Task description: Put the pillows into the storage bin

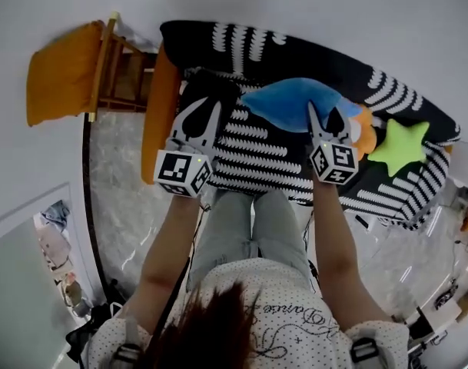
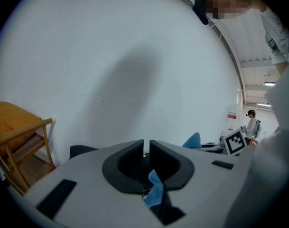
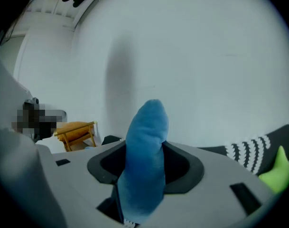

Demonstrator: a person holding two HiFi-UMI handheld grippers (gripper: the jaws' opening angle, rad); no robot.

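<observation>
Pillows in view are all sitting outside the orange bin [image 1: 61, 71] at ten o'clock, we are judging: the left claw [image 2: 146, 144] and the right claw [image 3: 144, 146] are both clenching the blue pillow [image 1: 291, 102] over the striped sofa [image 1: 249, 156], and the green star pillow [image 1: 397, 146] is lying at three o'clock.

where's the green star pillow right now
In the head view the green star pillow lies at the right on the black-and-white striped cover, just right of the right gripper, which is shut on the blue pillow.

Dotted white shirt [image 1: 283, 317], pale jeans [image 1: 245, 229]; grey left gripper [image 1: 206, 111] and right gripper [image 1: 323, 118] bear black-and-white marker cubes [image 1: 182, 174].
</observation>
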